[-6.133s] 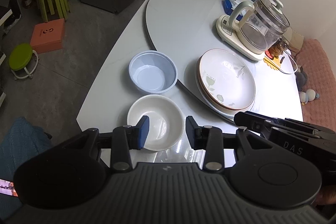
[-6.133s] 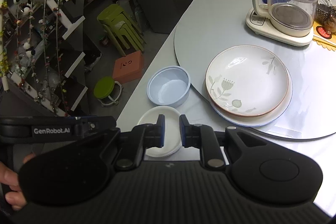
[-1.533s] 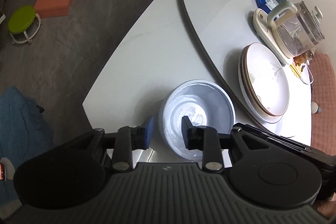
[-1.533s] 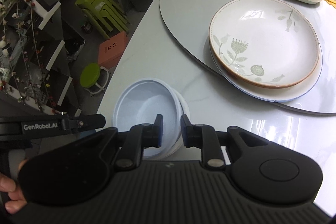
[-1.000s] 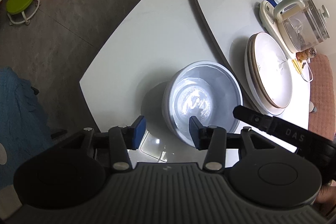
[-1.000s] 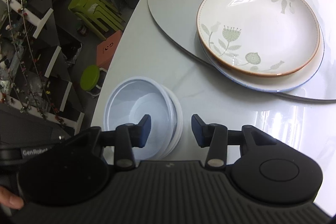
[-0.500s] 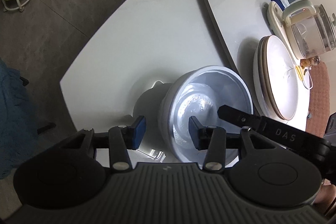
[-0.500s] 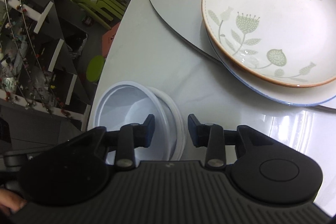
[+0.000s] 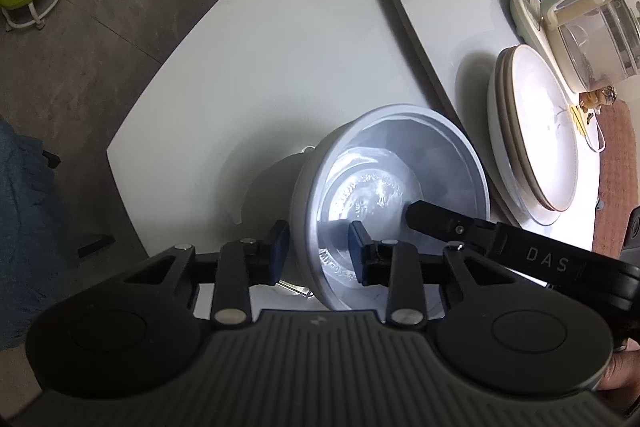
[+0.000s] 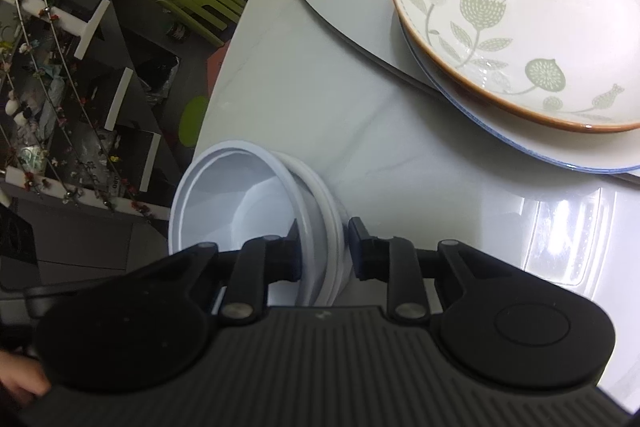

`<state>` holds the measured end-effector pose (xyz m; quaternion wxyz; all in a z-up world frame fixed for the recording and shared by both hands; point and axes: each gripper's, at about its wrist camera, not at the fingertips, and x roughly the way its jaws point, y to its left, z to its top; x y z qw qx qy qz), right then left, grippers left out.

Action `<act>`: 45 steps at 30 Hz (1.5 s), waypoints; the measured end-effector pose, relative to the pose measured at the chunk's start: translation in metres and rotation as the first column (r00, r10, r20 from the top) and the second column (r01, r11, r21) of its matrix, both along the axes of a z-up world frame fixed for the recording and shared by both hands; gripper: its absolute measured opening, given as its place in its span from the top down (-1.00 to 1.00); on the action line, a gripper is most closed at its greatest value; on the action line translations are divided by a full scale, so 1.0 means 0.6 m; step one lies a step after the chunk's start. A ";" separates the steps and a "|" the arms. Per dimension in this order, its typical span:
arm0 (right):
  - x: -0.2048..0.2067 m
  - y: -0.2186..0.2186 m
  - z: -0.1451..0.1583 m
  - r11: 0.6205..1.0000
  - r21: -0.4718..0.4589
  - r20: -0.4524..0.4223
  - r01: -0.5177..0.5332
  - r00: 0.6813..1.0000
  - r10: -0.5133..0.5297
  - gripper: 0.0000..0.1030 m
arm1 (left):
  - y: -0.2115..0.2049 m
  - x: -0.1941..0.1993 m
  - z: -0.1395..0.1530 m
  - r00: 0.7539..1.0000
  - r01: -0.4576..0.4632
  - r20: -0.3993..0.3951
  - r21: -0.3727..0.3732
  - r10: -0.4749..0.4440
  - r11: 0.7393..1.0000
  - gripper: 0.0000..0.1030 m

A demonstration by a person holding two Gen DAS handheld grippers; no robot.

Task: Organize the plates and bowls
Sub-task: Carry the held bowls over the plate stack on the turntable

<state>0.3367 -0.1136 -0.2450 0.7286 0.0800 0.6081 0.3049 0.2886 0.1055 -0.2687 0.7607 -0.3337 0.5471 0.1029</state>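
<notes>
**Nested bowls straddled by both sets of jaws**

Bowls were found stacked near the edge of the white marble-look bench (image 9: 280, 39): a pale blue plastic bowl (image 9: 394, 187) sat inside a white ceramic bowl (image 10: 334, 223). The left gripper (image 9: 316, 251) had one finger inside the blue bowl and one outside the near wall; its jaws had just been closing round both rims, though contact could not be told. The right gripper (image 10: 324, 247) straddled the opposite wall, its jaws likewise just narrowed and apparently pinching the rims. The right view alone showed the two rims as separate; the left view alone showed a tip of the other gripper above the blue bowl. Two stacked floral plates (image 10: 520, 27) lay well apart.
</notes>
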 end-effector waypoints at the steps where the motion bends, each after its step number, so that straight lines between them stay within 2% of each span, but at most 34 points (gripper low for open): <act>1: -0.002 -0.004 0.007 1.000 0.001 0.003 -0.002 1.000 0.002 0.50 | -0.002 -0.001 0.006 1.000 0.002 0.002 0.005 -0.002 1.000 0.27; 10: -0.026 -0.026 0.063 1.000 0.019 0.023 0.006 1.000 -0.006 0.50 | -0.021 -0.021 0.063 1.000 -0.001 0.031 -0.001 0.001 1.000 0.27; 17: -0.050 -0.043 0.124 0.999 0.042 0.085 0.006 0.996 -0.009 0.49 | -0.036 -0.052 0.114 0.998 0.006 0.070 -0.016 -0.005 1.000 0.27; 25: -0.063 -0.070 0.155 0.998 0.052 0.131 0.026 0.991 -0.033 0.49 | -0.059 -0.078 0.156 0.995 0.023 0.101 -0.006 -0.022 1.000 0.27; 31: -0.054 -0.101 0.175 0.992 0.081 0.134 0.098 0.985 -0.109 0.49 | -0.083 -0.060 0.181 0.987 0.089 0.134 0.024 -0.091 0.996 0.27; 39: -0.026 -0.139 0.196 0.976 0.105 0.163 0.189 0.965 -0.204 0.48 | -0.114 -0.009 0.202 0.975 0.141 0.176 0.003 -0.139 0.990 0.27; 45: 0.024 -0.171 0.201 0.952 0.154 0.143 0.264 0.948 -0.286 0.48 | -0.127 0.053 0.212 0.964 0.166 0.214 -0.022 -0.158 0.986 0.27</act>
